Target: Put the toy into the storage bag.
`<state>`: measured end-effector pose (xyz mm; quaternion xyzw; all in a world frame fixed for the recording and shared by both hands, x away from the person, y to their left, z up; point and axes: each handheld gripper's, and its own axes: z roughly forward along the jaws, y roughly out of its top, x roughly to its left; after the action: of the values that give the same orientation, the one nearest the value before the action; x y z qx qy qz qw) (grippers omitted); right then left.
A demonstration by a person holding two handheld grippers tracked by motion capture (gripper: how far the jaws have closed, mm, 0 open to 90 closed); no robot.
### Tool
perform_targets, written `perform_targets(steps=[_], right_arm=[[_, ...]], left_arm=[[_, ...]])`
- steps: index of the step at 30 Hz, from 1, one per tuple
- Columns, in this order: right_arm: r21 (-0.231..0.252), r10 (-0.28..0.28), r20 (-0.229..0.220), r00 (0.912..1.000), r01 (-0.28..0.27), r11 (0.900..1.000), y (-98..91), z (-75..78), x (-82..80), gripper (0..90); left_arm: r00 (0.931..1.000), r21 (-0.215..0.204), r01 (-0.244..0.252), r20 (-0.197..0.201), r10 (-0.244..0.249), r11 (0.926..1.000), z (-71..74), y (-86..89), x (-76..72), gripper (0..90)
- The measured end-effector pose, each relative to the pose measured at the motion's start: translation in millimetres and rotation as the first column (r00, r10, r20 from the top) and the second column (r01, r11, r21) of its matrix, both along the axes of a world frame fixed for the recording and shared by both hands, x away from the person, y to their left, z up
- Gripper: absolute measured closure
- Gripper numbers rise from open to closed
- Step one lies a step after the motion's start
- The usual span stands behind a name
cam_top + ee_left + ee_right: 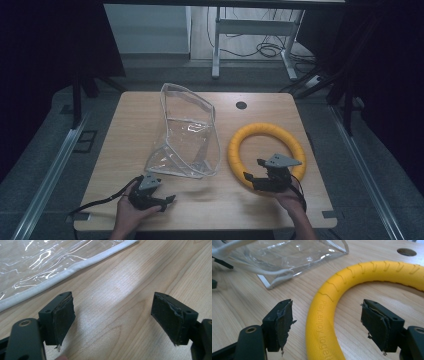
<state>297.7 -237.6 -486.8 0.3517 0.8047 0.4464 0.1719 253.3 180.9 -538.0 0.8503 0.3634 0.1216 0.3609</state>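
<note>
Yellow ring (pixel 266 152) lies flat on the counter (pixel 125 150), right of the clear bag (pixel 187 132). The right gripper (pixel 327 322) has its fingers (pixel 283 323) wide open, one on each side of the ring's tube, not squeezing it. The left gripper (pixel 113 317) is wide open too, over bare wood near the bag's white edge.
</note>
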Motion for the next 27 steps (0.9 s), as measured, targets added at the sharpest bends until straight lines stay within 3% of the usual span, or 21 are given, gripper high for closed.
perform_targets(steps=[4, 8, 12, 27], right_arm=[[0.009, -0.021, 0.02, 0.9996, 0.021, 0.9997, -1.2, 0.2, 0.6, 25.2], [0.05, -0.026, -0.02, 0.9994, 0.027, 0.9984, -4.2, 0.0, 3.0, 25.9], [0.09, -0.009, -0.028, 0.9996, 0.012, 0.9958, -7.1, 1.6, 3.2, 26.9], [0.029, -0.025, -0.026, 0.9994, 0.026, 0.9992, -6.4, 1.2, 0.9, 27.5]], left_arm=[[1.0, 0.004, 0.002, -0.005, -0.002, 1.0, -1.7, -1.0, 0.2, 18.9], [1.0, 0.0, 0.003, -0.002, -0.003, 1.0, -1.0, -0.9, -0.4, 18.9], [1.0, -0.002, 0.002, -0.002, -0.002, 1.0, -0.7, -0.7, -0.5, 18.9], [1.0, 0.0, 0.0, -0.001, 0.0, 1.0, -1.0, -1.0, -0.3, 18.9]])
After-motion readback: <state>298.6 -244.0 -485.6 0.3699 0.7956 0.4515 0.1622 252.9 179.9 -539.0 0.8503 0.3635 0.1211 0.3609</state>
